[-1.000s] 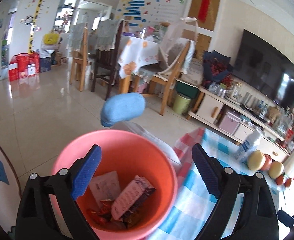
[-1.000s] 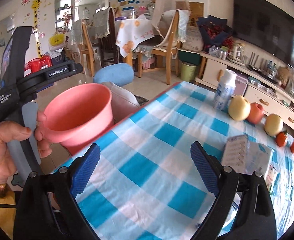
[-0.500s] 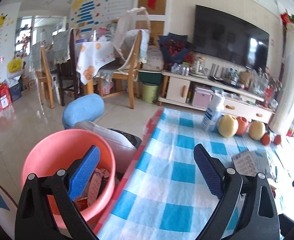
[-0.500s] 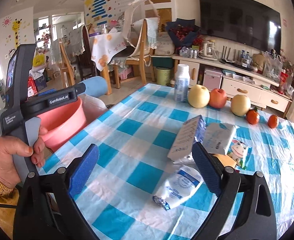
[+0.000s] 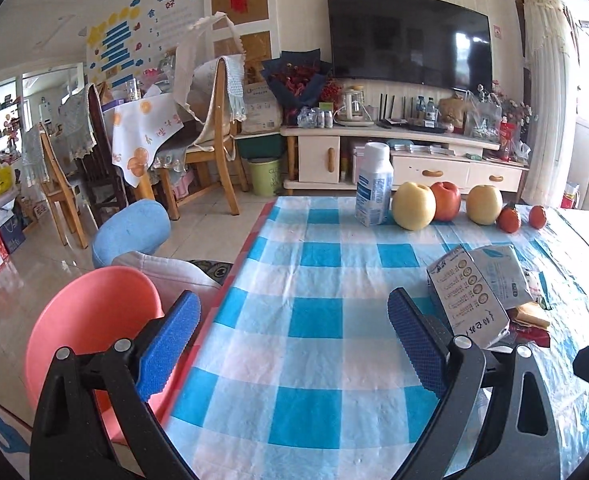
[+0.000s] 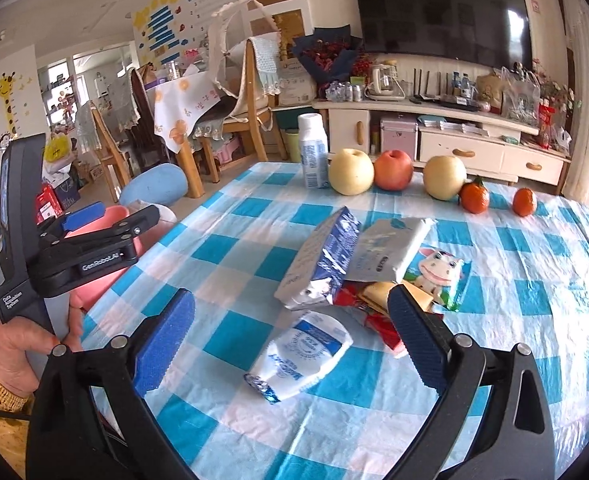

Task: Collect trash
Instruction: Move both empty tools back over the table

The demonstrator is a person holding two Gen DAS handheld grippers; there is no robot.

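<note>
Hovering right gripper (image 6: pixel 290 344) over white wrapper (image 6: pixel 302 356), fingers apart, left gripper (image 5: pixel 294 352) likewise, beside pink bin (image 5: pixel 90 320).

Wrappers (image 6: pixel 334 276) mid-table, bin (image 5: pixel 90 320) seemingly beside edge

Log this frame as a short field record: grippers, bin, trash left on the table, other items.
left gripper: open, empty, above the table's left edge
right gripper: open, empty, above the trash pile
pink bin: beside the table's left edge, contents not visible
table: blue-and-white checked cloth
trash on table: white-blue pouch, silver-blue bag, white pack, cartoon wrapper, red wrapper, clustered and overlapping
non-trash: bottle, three large fruits, two small orange fruits along the far edge
</note>
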